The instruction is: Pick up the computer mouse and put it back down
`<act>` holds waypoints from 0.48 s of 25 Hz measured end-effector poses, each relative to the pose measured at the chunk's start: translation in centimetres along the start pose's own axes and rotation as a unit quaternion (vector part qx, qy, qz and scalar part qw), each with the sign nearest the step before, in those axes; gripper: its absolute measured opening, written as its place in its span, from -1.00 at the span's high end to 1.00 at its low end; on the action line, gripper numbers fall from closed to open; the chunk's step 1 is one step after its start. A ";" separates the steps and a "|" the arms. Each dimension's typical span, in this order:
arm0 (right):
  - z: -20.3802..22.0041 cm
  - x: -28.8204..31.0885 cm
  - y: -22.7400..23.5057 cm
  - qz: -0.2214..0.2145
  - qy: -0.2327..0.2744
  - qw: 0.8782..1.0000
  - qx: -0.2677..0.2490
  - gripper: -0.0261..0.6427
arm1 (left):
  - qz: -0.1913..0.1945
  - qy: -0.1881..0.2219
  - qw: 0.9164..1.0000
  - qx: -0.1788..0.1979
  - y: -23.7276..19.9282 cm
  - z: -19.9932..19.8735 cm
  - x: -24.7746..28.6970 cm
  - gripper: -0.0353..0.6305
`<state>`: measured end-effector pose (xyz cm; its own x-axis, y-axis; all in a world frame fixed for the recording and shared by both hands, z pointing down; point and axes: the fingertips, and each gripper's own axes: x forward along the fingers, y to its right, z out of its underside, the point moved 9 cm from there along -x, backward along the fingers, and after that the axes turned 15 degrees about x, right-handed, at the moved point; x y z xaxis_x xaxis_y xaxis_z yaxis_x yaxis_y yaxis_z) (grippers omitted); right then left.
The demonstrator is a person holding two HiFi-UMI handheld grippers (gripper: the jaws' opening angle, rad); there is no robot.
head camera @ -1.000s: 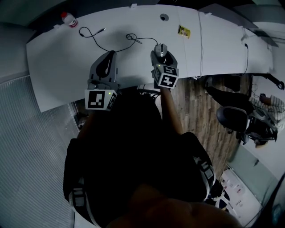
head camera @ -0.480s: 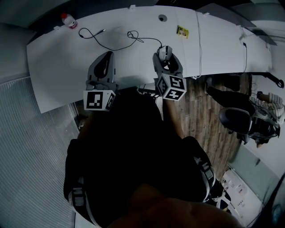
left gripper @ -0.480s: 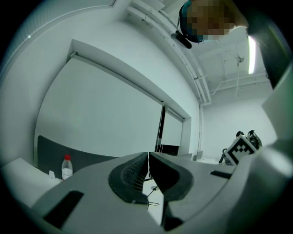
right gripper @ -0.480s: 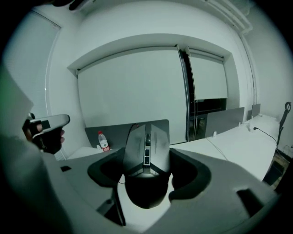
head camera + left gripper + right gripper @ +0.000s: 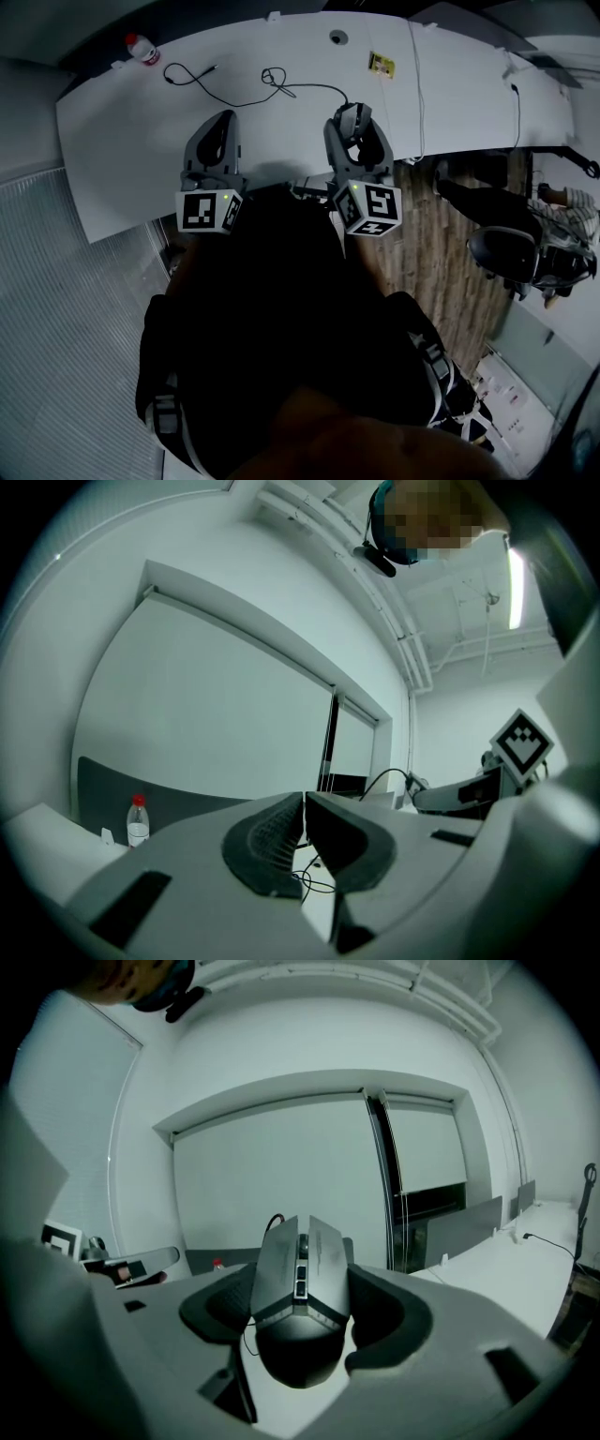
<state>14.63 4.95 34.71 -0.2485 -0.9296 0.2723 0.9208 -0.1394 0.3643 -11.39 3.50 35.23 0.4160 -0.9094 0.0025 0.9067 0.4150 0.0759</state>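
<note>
We find the right gripper (image 5: 300, 1312) clenched on the computer mouse (image 5: 300, 1279) over the desk (image 5: 131, 141) near its front edge, the left gripper (image 5: 304, 841) closed empty, and judge that the trailing cable (image 5: 309, 87) could snag and twist the mouse loose.

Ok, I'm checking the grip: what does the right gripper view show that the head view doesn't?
Only the right gripper view: the wheel and buttons on the mouse, and the right gripper with its jaws pressed on the mouse's two sides. Only the head view: a yellow card, the wood floor and an office chair. Both: the mouse held in the right gripper, its cable and the white desk.
</note>
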 end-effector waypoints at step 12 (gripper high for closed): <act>-0.4 -0.6 0.0 -0.002 0.013 1.000 -0.002 0.05 | 0.013 0.000 1.000 0.002 0.5 0.3 0.4 0.87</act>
<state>14.90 5.35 34.15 -0.2441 -0.9377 0.2473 0.9211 -0.1445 0.3614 -10.78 3.32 35.61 0.4392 -0.8984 0.0053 0.8953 0.4381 0.0800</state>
